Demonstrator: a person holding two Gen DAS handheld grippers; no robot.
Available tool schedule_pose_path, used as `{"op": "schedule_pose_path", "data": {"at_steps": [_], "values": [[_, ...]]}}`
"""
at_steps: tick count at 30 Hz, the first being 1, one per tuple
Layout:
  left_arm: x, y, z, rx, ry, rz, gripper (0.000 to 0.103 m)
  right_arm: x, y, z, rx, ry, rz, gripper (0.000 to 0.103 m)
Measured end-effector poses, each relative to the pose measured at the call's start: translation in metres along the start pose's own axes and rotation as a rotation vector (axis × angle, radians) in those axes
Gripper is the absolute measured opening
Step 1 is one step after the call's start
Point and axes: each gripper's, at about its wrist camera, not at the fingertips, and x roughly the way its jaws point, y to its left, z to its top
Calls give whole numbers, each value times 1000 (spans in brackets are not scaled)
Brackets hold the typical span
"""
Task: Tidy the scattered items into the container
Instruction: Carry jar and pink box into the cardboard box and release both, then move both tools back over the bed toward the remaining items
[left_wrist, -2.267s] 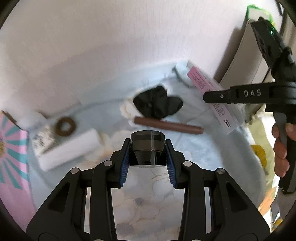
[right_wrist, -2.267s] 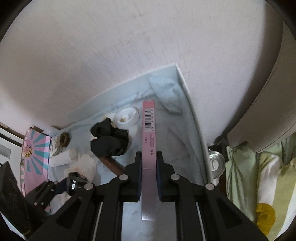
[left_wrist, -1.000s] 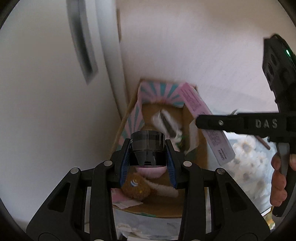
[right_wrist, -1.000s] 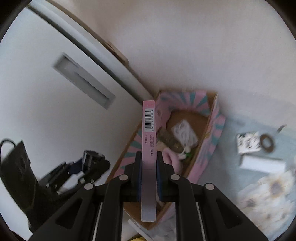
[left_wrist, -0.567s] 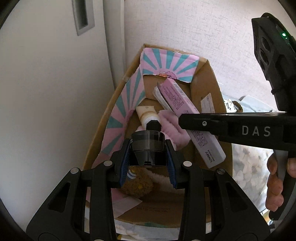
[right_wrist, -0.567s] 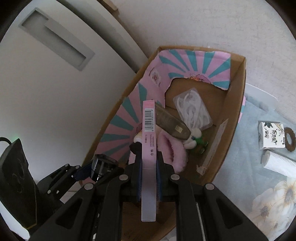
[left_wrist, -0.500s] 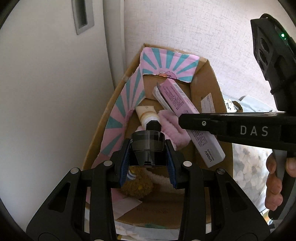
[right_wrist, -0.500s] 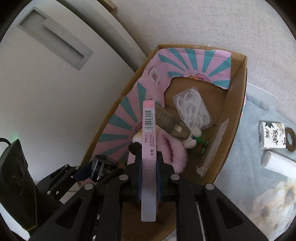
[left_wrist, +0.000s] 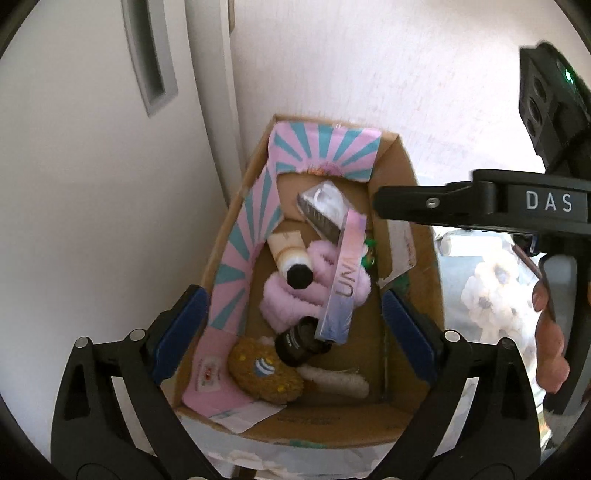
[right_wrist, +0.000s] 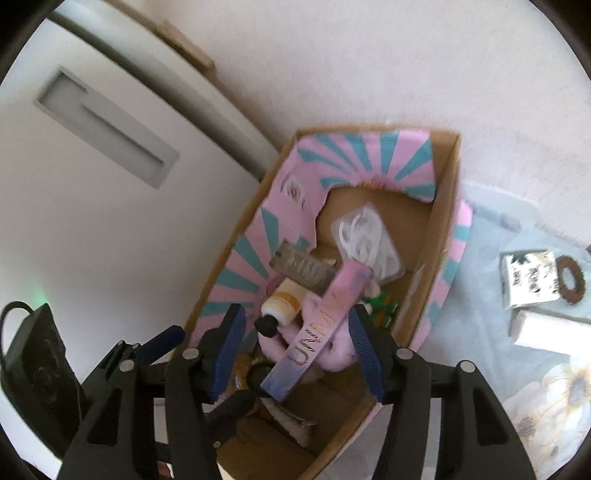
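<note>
Both claws are opening over the cardboard box (left_wrist: 402, 177) with nothing gripped: left claw (left_wrist: 293, 334) wide, right claw (right_wrist: 295, 349) half spread. The pink carton (right_wrist: 319, 334) lies loose in the box at frame centre, long axis running lower left to upper right, beyond it the tissue pack (right_wrist: 528, 280) at right.

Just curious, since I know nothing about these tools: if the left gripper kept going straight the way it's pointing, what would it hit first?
Probably the dark round jar in the cardboard box, lying under the long pink box. The left gripper, jaws opening, holds nothing; depth is hard to judge.
</note>
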Motion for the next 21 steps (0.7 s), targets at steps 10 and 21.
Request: {"op": "schedule_pose_path", "data": {"at_steps": [10, 21], "values": [[-34, -3, 8, -43, -53, -60, 102, -50, -18, -29, 35, -91, 2, 55], [-71, -47, 31, 104, -120, -55, 102, -151, -50, -43, -83, -188, -259, 55]]}}
